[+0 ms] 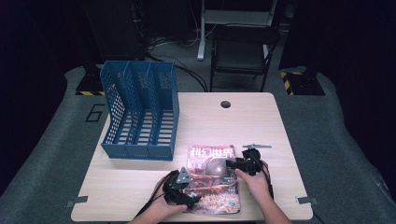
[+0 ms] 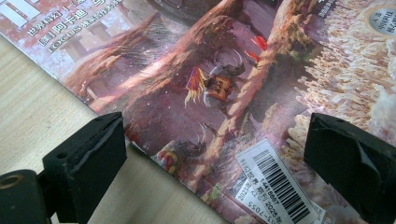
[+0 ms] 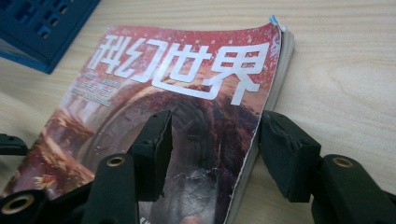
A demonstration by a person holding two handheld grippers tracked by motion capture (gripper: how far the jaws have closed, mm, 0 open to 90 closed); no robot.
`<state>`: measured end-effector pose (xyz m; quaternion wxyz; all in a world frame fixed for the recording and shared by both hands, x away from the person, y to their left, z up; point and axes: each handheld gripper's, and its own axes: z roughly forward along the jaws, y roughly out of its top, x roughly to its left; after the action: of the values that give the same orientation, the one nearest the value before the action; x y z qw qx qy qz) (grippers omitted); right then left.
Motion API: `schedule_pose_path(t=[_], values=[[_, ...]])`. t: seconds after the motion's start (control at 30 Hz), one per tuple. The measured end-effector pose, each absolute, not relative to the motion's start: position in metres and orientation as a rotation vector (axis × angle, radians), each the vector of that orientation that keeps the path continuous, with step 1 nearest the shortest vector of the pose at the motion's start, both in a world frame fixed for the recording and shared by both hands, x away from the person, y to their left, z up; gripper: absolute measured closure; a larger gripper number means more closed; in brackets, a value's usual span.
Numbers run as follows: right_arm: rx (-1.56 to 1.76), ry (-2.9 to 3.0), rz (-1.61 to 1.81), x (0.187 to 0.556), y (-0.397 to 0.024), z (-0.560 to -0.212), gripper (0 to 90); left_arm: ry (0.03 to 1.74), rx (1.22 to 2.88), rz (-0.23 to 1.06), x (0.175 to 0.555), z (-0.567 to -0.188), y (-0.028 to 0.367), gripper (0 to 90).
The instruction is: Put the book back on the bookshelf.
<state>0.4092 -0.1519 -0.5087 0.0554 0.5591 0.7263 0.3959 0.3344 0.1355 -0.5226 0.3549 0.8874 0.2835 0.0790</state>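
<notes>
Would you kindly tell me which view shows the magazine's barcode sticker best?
The left gripper view: the barcode sticker lies close and sharp on the magazine. The high view shows the whole cover, sticker too small; the right gripper view shows the title end.

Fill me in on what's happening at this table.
A person works a magazine lying flat on the wooden table with a gripper in each hand. The left gripper is at the magazine's near left corner, jaws wide open, one over the table and one over the cover. The right gripper straddles the magazine's right edge, jaws open, not pinching it. A blue file rack stands upright at the back left.
</notes>
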Motion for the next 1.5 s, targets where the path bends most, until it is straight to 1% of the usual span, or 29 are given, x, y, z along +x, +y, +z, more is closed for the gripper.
schedule_pose_path(t=[0.23,0.4,0.43,0.6,0.8,0.87,1.27,1.5], values=[[1.660,2.200,1.352,0.404,-0.152,-0.495,45.5,0.738,2.283,0.198,0.334,-0.523,0.135,5.8],[1.617,2.212,1.353,0.401,-0.148,-0.489,45.3,0.730,2.285,0.189,0.334,-0.523,0.136,5.9],[1.607,2.215,1.350,0.401,-0.148,-0.489,45.2,0.725,2.282,0.209,0.333,-0.524,0.137,5.9],[1.629,2.235,1.328,0.404,-0.149,-0.493,45.0,0.721,2.276,0.209,0.333,-0.524,0.137,5.9],[1.711,2.278,1.340,0.409,-0.150,-0.507,46.0,0.725,2.272,0.206,0.333,-0.524,0.137,6.0],[1.687,2.306,1.280,0.409,-0.145,-0.511,45.5,0.724,2.271,0.206,0.333,-0.525,0.137,6.0],[1.674,2.339,1.301,0.408,-0.141,-0.508,45.2,0.728,2.267,0.205,0.333,-0.525,0.137,6.0],[1.611,2.405,1.226,0.406,-0.135,-0.507,45.0,0.720,2.270,0.214,0.333,-0.525,0.138,6.0]])
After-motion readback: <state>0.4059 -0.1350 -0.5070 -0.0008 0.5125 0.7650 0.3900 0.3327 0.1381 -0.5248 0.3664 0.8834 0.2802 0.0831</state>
